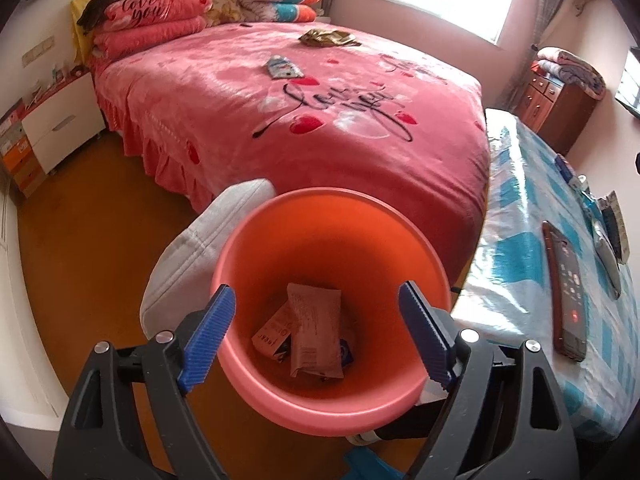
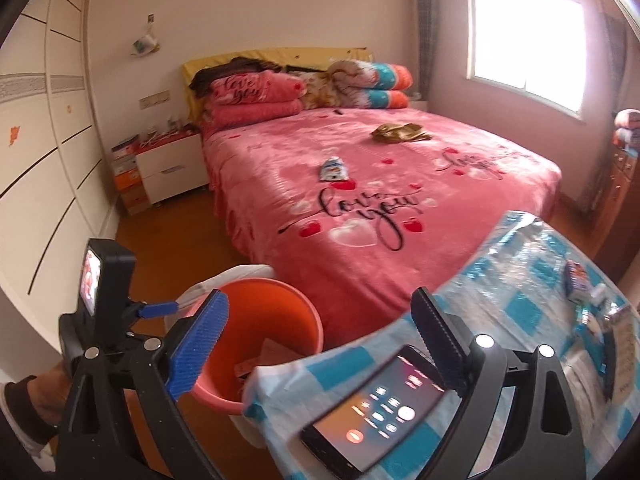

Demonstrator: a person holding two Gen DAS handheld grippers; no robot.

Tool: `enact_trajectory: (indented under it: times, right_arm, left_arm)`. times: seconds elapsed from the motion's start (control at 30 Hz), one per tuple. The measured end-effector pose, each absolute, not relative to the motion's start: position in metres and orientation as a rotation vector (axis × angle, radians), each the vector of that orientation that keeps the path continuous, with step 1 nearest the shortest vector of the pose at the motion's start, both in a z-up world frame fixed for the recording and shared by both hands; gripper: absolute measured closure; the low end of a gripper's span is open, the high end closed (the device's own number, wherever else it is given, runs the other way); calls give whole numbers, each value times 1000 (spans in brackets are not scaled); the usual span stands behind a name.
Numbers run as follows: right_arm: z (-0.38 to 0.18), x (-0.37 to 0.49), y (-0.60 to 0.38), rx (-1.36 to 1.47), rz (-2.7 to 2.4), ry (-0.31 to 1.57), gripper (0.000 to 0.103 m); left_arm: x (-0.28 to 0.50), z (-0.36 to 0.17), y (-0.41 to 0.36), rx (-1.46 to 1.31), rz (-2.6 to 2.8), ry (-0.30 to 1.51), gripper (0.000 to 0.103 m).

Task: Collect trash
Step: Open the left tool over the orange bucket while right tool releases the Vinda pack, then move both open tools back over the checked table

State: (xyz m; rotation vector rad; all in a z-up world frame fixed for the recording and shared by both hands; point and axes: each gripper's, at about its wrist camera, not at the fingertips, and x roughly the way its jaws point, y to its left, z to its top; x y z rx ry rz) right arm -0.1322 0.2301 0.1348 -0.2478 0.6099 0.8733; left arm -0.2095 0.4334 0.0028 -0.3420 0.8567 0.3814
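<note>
An orange-pink bin stands on the floor by the bed and holds several wrappers. My left gripper is open and empty just above the bin's mouth. The bin also shows in the right wrist view. On the pink bedspread lie a blue-white wrapper and a crumpled gold wrapper. My right gripper is open and empty over the corner of the blue-checked table, beside the bin.
A phone with a lit screen lies on the table, with small items at its far side. A white cloth-covered seat stands left of the bin. A white nightstand and a wooden cabinet flank the bed.
</note>
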Motion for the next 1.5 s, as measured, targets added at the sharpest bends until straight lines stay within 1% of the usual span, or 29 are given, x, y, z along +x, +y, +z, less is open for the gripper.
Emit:
enact_trajectory:
  times: [0.07, 0.33, 0.53, 0.6, 0.83, 1.0, 1.5]
  right_arm:
    - [136, -133, 221, -236, 858, 602, 11]
    - [128, -135, 183, -176, 792, 598, 11]
    - [122, -136, 153, -106, 764, 602, 11]
    - [120, -135, 143, -90, 746, 598, 8]
    - [113, -129, 106, -26, 708, 590, 7]
    - [111, -126, 81, 4, 675, 574, 7]
    - [96, -107, 12, 118, 590, 547, 6]
  left_arm:
    - [-209, 8, 429, -334, 375, 843, 15]
    - [-212, 34, 408, -299, 288, 728, 15]
    - [-209, 48, 384, -284, 246, 698, 15]
    - [-207, 54, 374, -256, 244, 698, 15]
    - [-196, 69, 338, -188, 206, 726, 15]
    - [-188, 74, 317, -189, 145, 762, 15]
    - [-168, 83, 248, -57, 85, 772, 15]
